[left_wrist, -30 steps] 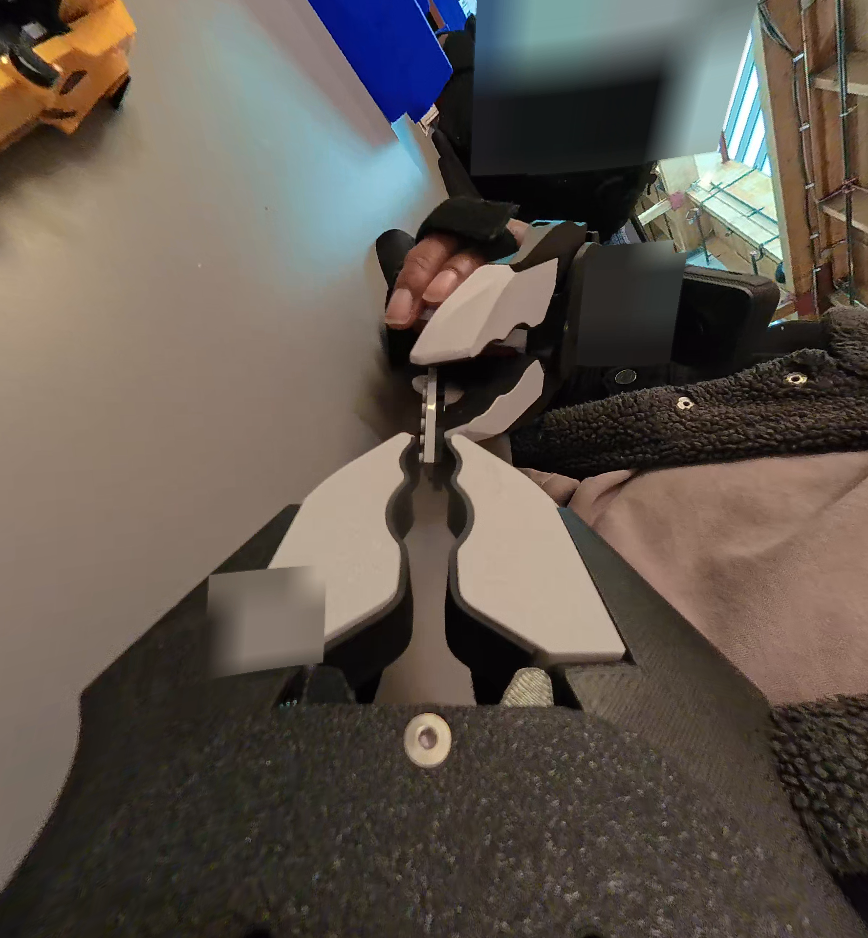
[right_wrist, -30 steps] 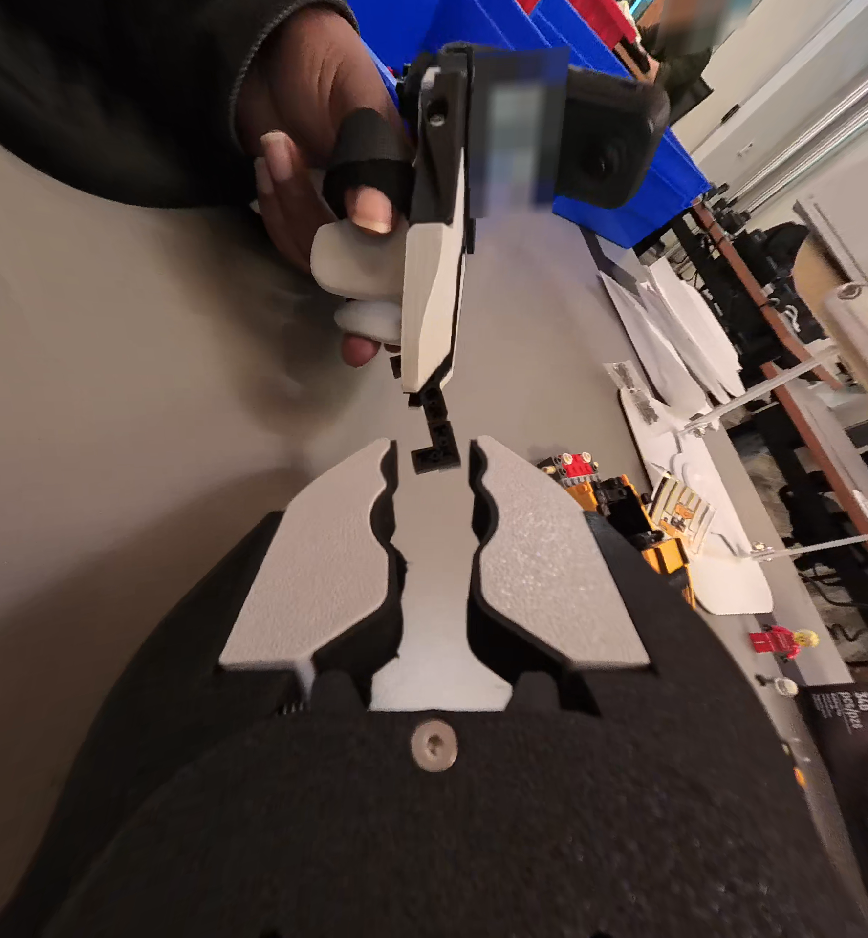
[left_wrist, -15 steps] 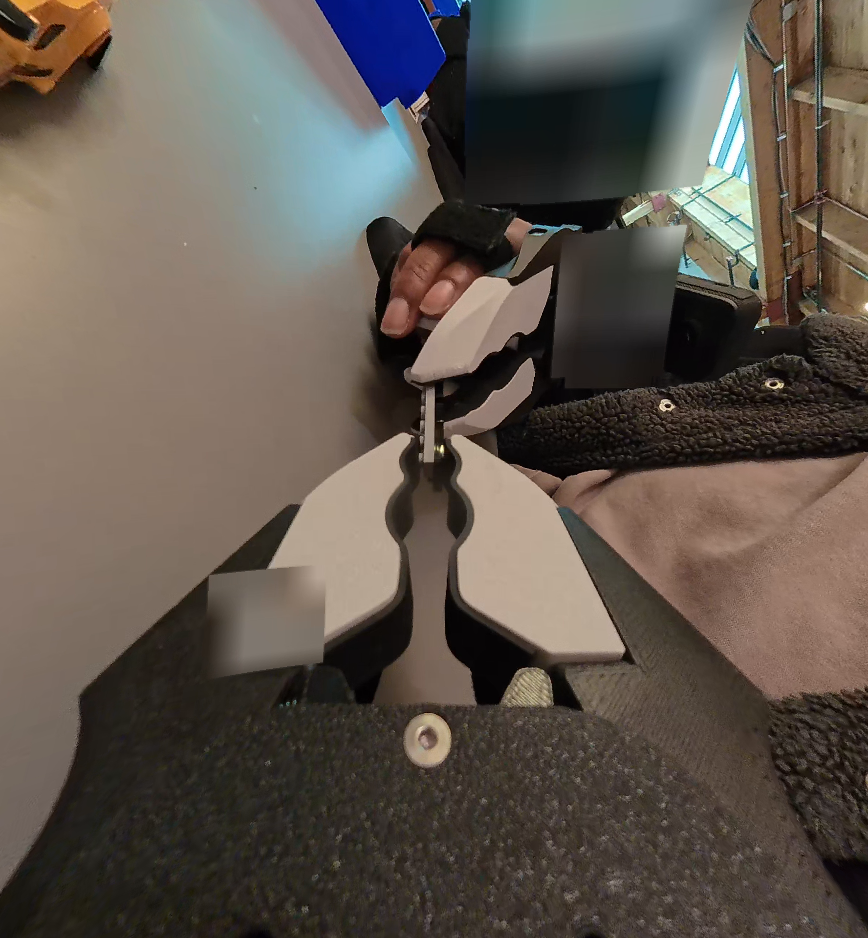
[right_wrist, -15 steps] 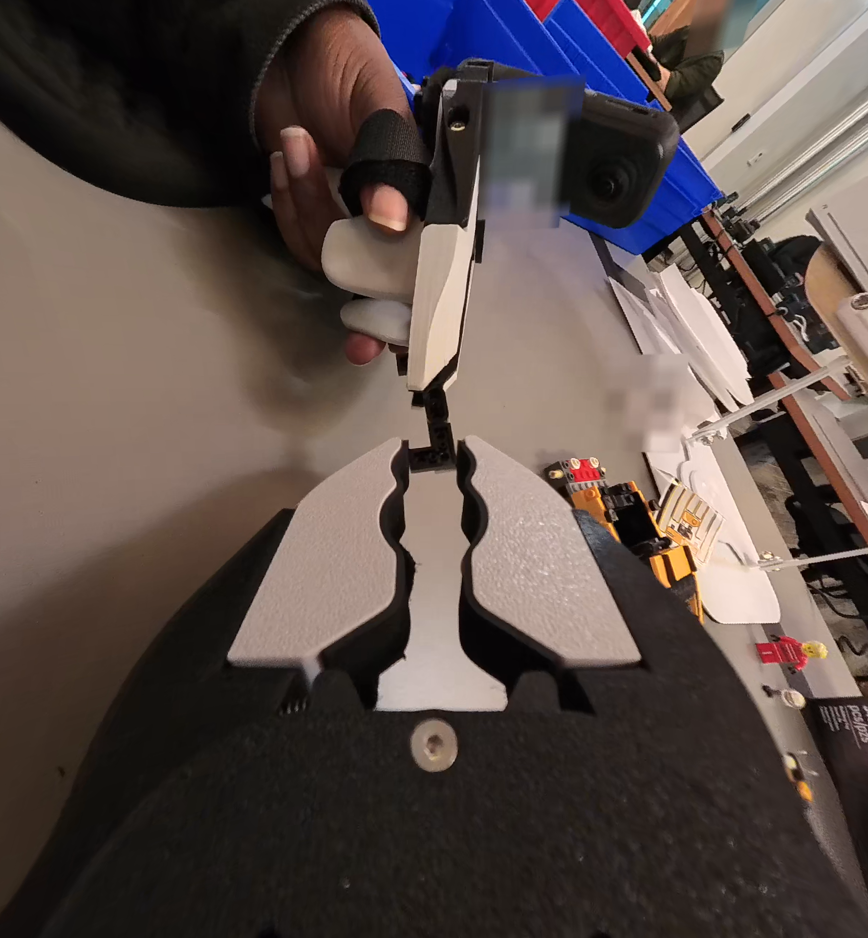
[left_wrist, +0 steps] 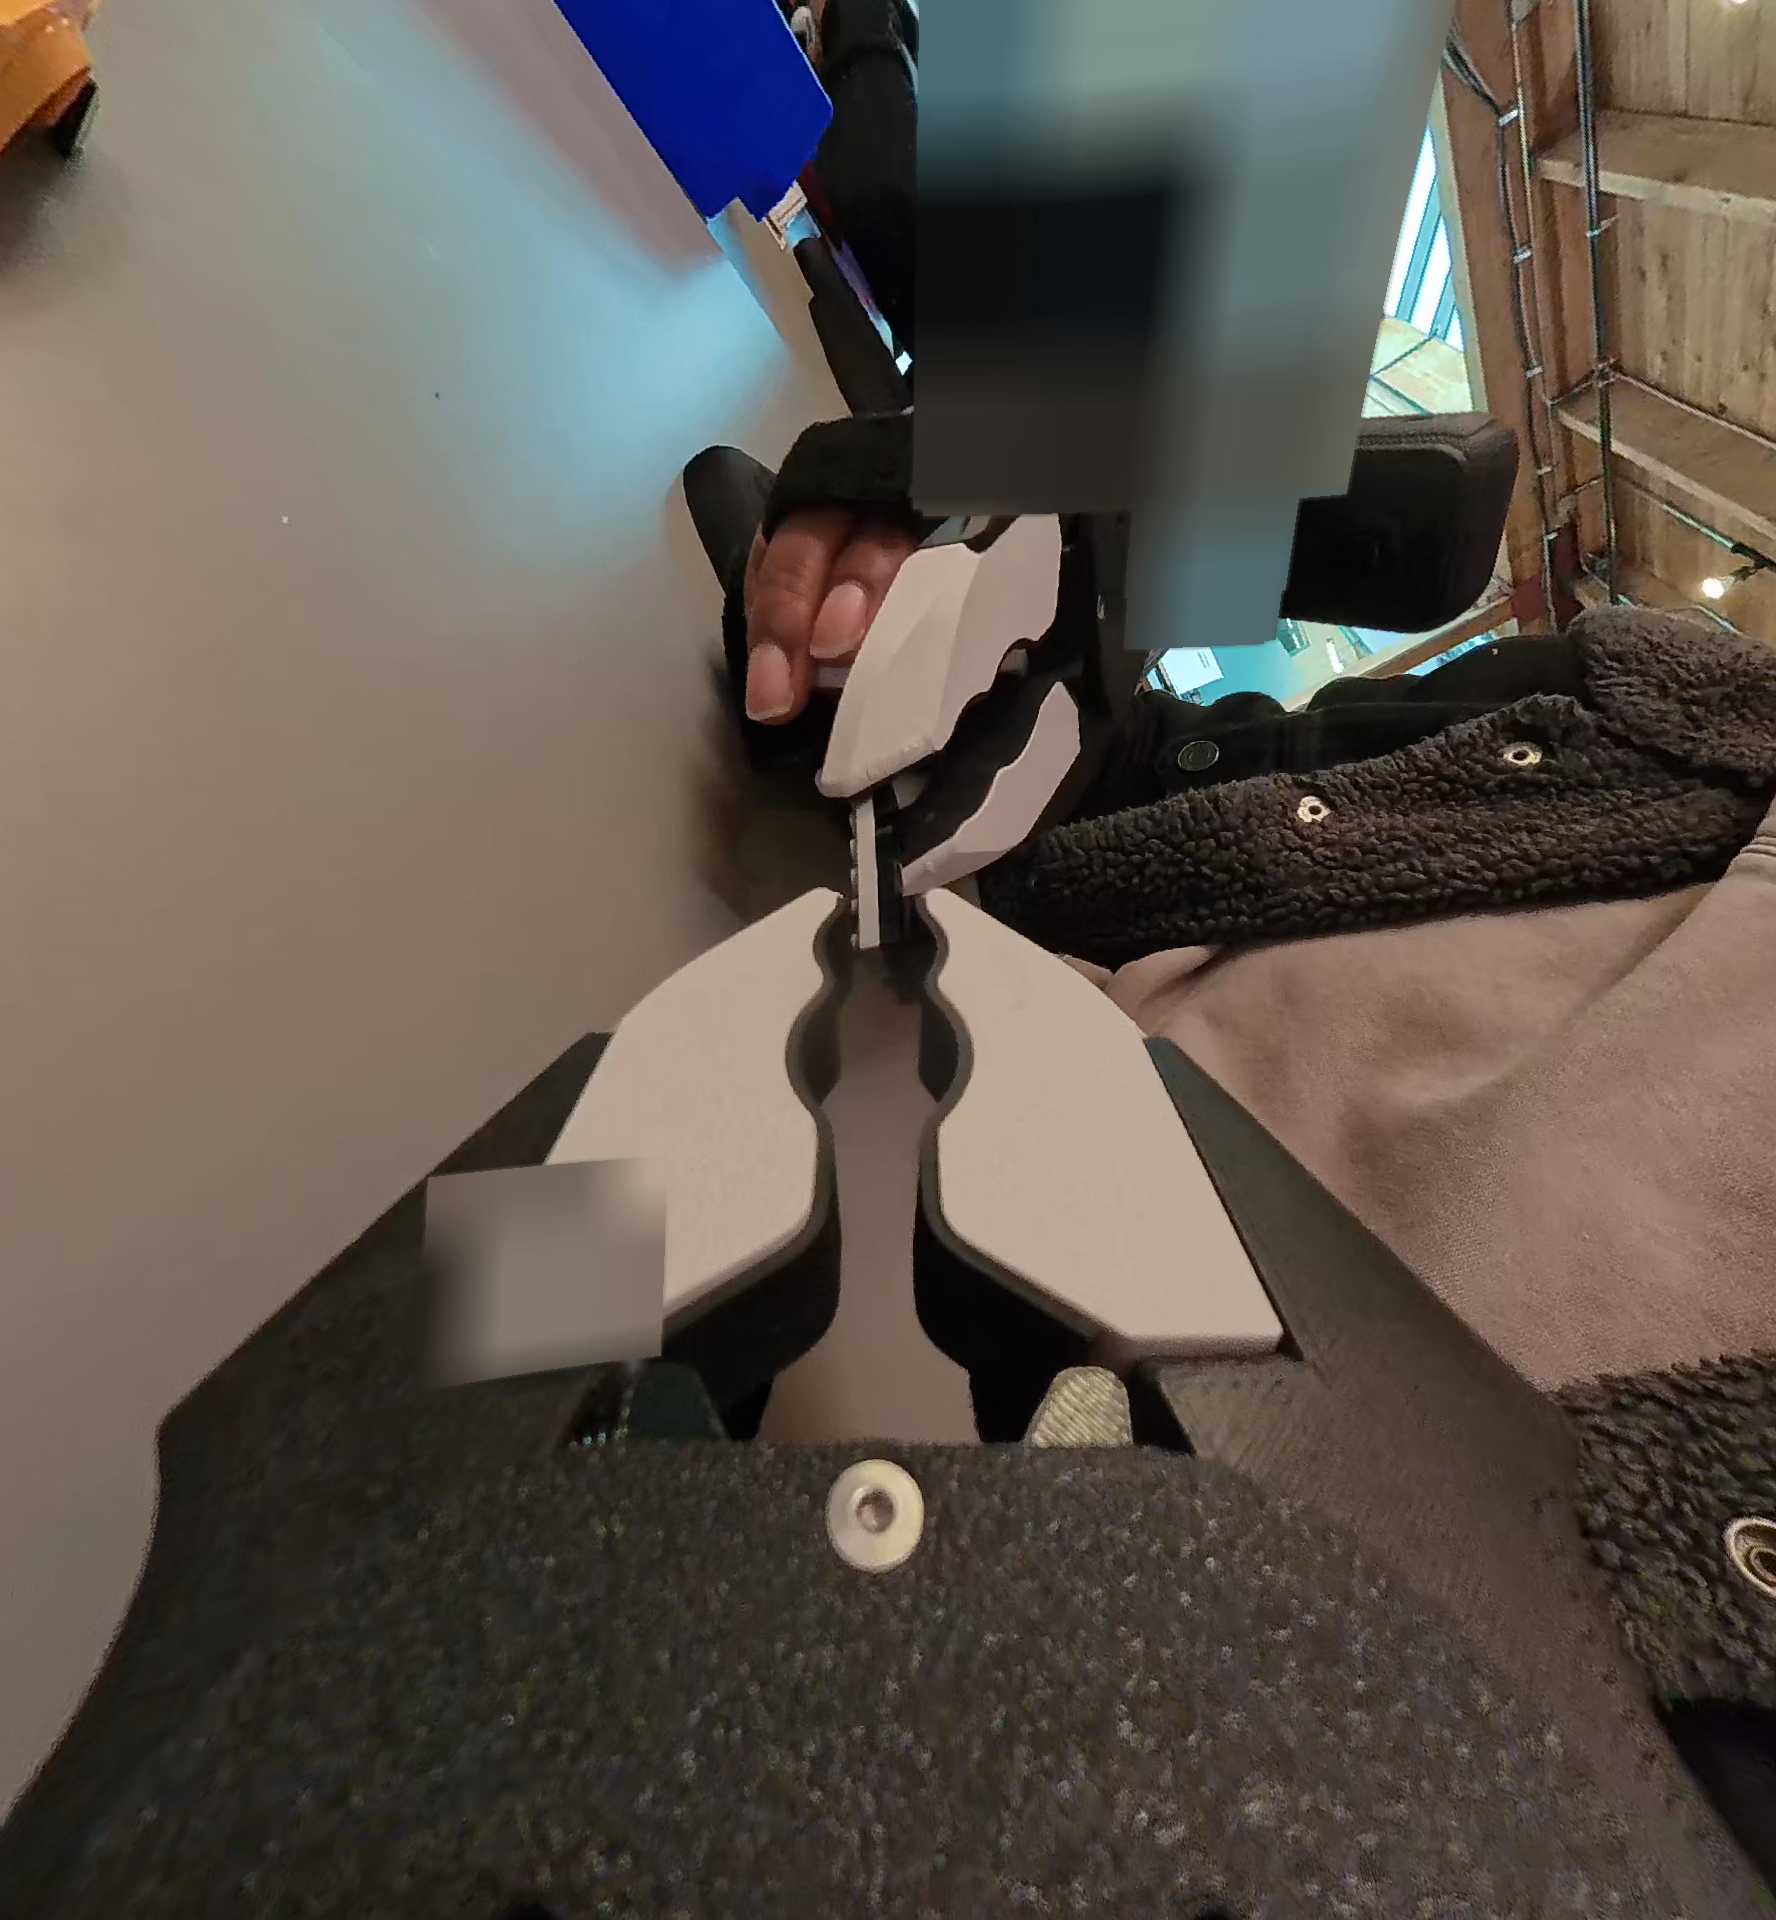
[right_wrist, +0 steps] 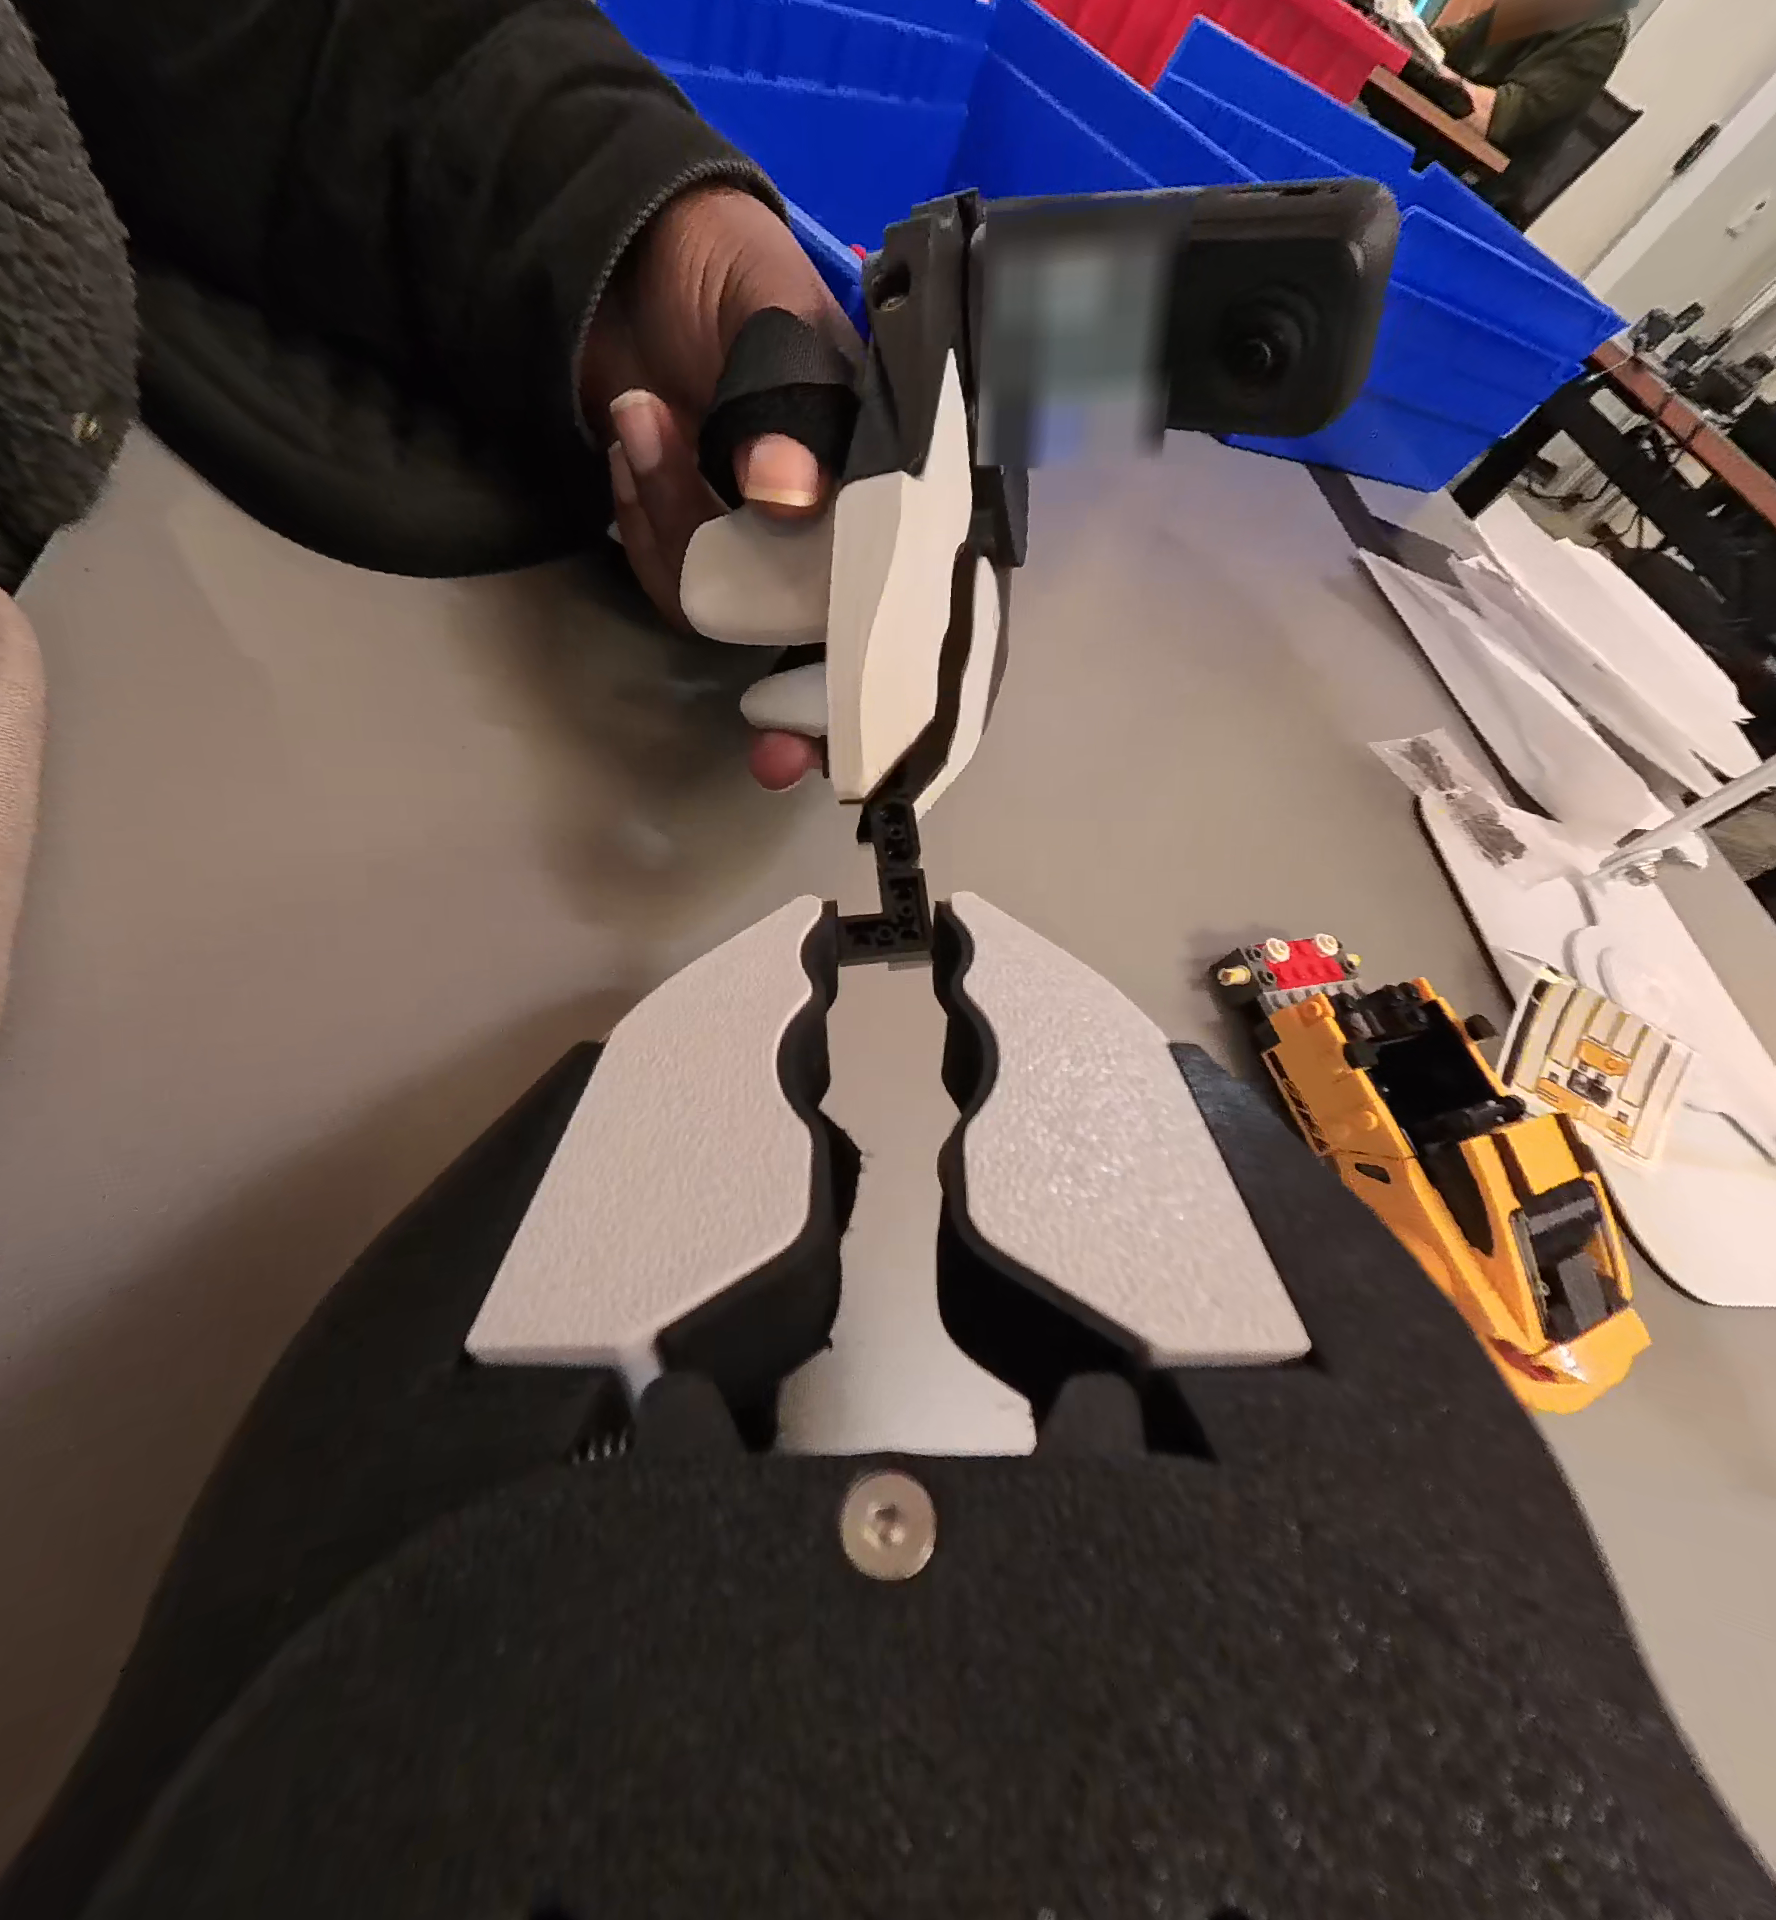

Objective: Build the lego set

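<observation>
A small black piece (right_wrist: 889, 883), L-shaped with a thin stem and a short foot, is hanging in the air above the table (right_wrist: 344, 883), bridged between the two grippers. In the right wrist view its long axis is running almost straight away from the right gripper (right_wrist: 886, 940) toward the left gripper (right_wrist: 899, 774), which is coming down from above with its tips pointing back at the camera. The foot is sitting crosswise between the right gripper's tips, and the jaws are standing narrowly apart, pinching that foot on both sides. The stem's far end is disappearing between the left gripper's fingers, which are pressed nearly together on it. In the left wrist view the piece (left_wrist: 873, 883) is showing edge-on as a thin pale strip with a toothed side, lying in line with the left gripper (left_wrist: 882, 920) and reaching to the right gripper (left_wrist: 889, 821) just beyond. Both grippers are equally near, each touching one end. Judging from this, the coming move is turning on the stem's axis: any push or pull should be going along it, not across. The yellow car (right_wrist: 1424, 1174) is resting on the table well to the right, beside white sheets (right_wrist: 1590, 665), with blue bins (right_wrist: 1071, 114) behind.
</observation>
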`<state>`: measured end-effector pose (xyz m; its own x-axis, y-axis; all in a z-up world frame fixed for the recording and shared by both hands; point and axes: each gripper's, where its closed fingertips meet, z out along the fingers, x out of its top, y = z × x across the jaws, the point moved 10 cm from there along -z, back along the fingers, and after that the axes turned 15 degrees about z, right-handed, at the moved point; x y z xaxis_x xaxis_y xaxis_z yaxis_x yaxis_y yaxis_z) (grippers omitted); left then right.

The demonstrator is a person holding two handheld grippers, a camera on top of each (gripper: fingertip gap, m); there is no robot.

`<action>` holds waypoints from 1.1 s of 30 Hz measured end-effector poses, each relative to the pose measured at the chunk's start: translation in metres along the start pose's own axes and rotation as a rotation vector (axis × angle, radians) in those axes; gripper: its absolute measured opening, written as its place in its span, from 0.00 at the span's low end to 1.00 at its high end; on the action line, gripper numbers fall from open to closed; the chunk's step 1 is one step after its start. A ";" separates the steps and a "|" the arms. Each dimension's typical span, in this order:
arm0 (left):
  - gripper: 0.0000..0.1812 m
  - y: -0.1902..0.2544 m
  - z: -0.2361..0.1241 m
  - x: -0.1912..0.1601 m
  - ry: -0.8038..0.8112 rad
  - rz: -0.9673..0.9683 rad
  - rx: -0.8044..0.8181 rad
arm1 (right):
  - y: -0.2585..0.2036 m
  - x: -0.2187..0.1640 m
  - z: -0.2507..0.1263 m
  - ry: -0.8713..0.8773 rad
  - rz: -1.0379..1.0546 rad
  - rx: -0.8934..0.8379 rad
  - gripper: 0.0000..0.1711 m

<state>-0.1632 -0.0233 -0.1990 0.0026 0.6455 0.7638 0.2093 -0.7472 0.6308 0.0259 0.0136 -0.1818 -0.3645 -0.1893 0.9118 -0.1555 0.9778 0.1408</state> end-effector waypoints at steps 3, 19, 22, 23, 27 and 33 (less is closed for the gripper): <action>0.05 0.002 -0.001 0.001 0.007 0.027 0.006 | 0.001 0.000 0.000 0.003 0.014 0.007 0.10; 0.17 0.036 0.007 0.000 -0.173 0.921 0.389 | 0.012 0.002 -0.007 -0.020 0.210 0.092 0.10; 0.17 0.038 0.016 -0.006 -0.243 0.979 0.399 | 0.010 0.002 -0.005 -0.027 0.246 0.138 0.10; 0.17 0.037 0.015 -0.005 -0.241 0.975 0.398 | 0.010 0.002 -0.005 -0.032 0.252 0.142 0.10; 0.11 0.041 0.011 -0.003 -0.199 1.016 0.424 | 0.010 0.004 -0.004 -0.043 0.287 0.173 0.10; 0.11 0.045 0.012 -0.004 -0.211 1.113 0.458 | 0.011 0.005 -0.003 -0.056 0.350 0.217 0.10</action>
<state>-0.1418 -0.0578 -0.1756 0.5498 -0.2666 0.7916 0.3167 -0.8104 -0.4929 0.0249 0.0231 -0.1741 -0.4786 0.1408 0.8667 -0.2012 0.9432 -0.2643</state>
